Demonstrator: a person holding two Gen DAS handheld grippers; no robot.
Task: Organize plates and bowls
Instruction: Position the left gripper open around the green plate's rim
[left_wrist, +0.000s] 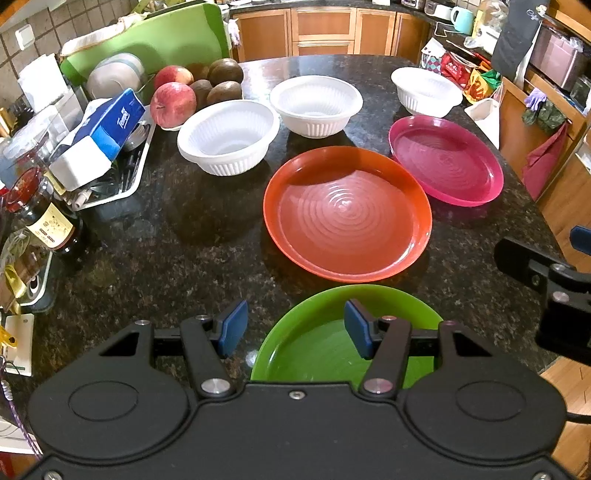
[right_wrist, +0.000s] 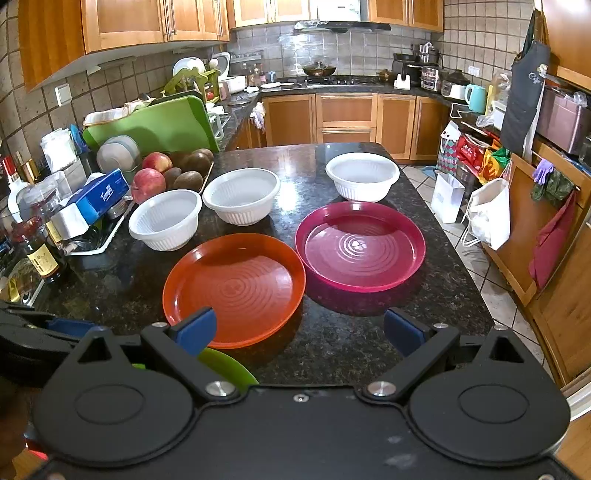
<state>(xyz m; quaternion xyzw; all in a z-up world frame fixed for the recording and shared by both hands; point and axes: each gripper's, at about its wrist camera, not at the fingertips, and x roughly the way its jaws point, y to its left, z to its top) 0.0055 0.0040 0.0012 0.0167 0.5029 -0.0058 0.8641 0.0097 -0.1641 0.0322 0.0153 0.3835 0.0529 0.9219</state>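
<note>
Three plates lie on the dark granite counter (left_wrist: 184, 240): a green plate (left_wrist: 317, 347) nearest me, an orange plate (left_wrist: 347, 214) beyond it, and a magenta plate (left_wrist: 447, 158) at the right. Three white ribbed bowls stand behind them: the left bowl (left_wrist: 229, 136), the middle bowl (left_wrist: 316, 105) and the right bowl (left_wrist: 424, 90). My left gripper (left_wrist: 293, 328) is open and empty, held above the green plate's far left rim. My right gripper (right_wrist: 299, 328) is open and empty, above the counter in front of the orange plate (right_wrist: 234, 288) and magenta plate (right_wrist: 360, 245).
At the left stand a dish tray (left_wrist: 122, 184) with a tissue box (left_wrist: 107, 125), apples (left_wrist: 171, 103), kiwis (left_wrist: 221, 81), a sauce bottle (left_wrist: 48, 221) and a green cutting board (left_wrist: 159, 40). The counter's right edge drops to the floor, with bags (right_wrist: 487, 214) beside it.
</note>
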